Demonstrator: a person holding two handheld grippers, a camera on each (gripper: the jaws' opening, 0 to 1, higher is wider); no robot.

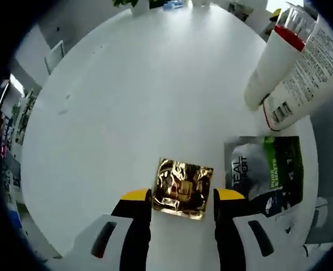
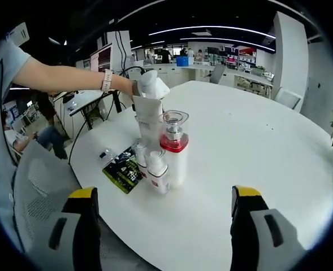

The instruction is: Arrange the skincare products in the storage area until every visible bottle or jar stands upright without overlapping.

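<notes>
Gripping a crinkled gold foil square packet (image 1: 182, 188) between its yellow-tipped jaws, the left claw (image 1: 182, 199) hangs just above the round white desk (image 1: 126, 113); the packet touches both jaw tips in the left gripper view. Just beside it lies a flat green-and-grey printed sachet (image 1: 265, 172) on the desk. Farther up that view, two white tubes lean close together: a plain white tube (image 1: 268, 70) and a white tube with printed text and a red band (image 1: 307, 73) (whether they touch each other I cannot tell).

From the right gripper view, the right claw (image 2: 165, 217) is spread wide and holds nothing, its jaws well apart above the desk edge. Beyond it stands a cluster of upright products: a white bottle with a red collar and clear cap (image 2: 174, 148), a small white bottle (image 2: 157, 172) just beside it, and a tall white tube (image 2: 148, 116). A person's hand (image 2: 133, 87) reaches over the tall tube.
</notes>
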